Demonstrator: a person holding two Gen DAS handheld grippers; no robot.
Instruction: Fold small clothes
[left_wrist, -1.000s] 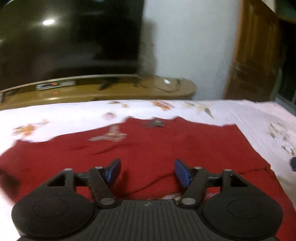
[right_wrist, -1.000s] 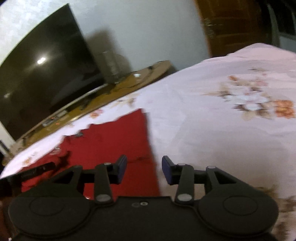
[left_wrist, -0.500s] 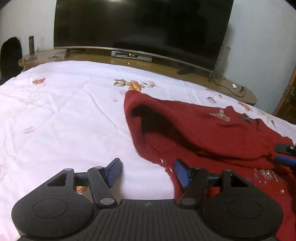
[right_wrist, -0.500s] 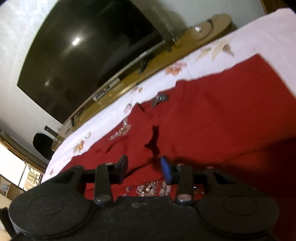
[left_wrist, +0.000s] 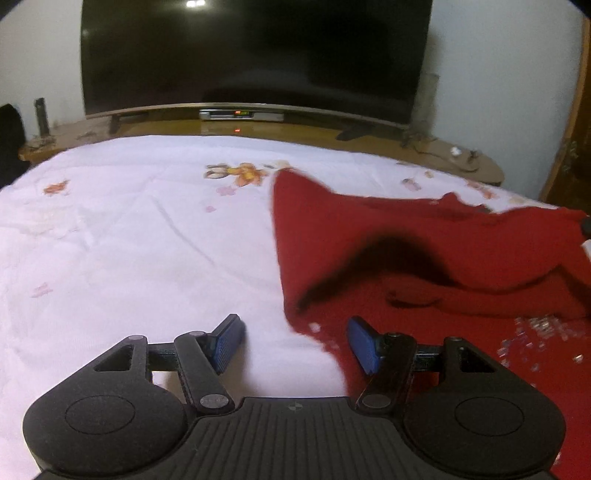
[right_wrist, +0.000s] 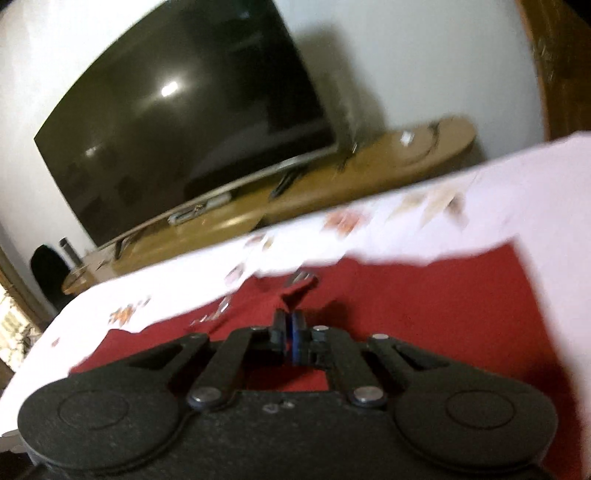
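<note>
A red knit garment (left_wrist: 424, 258) with sequin trim lies on the white floral bedsheet (left_wrist: 129, 240), partly folded over itself on the right. My left gripper (left_wrist: 295, 345) is open and empty, low over the garment's near left edge; its right finger is over red cloth, its left finger over sheet. In the right wrist view my right gripper (right_wrist: 289, 334) is shut on a raised fold of the red garment (right_wrist: 424, 314), and a pinched flap of cloth stands up just past the fingertips.
A large dark TV (left_wrist: 255, 55) stands on a low wooden console (left_wrist: 443, 147) beyond the bed's far edge. A wooden door (left_wrist: 576, 129) is at the right. A dark object (left_wrist: 9, 144) sits at the console's left end.
My right gripper has closed on a fold of the red garment; it was open half a second ago. The left gripper stays open and has shifted slightly along the garment's left edge.
</note>
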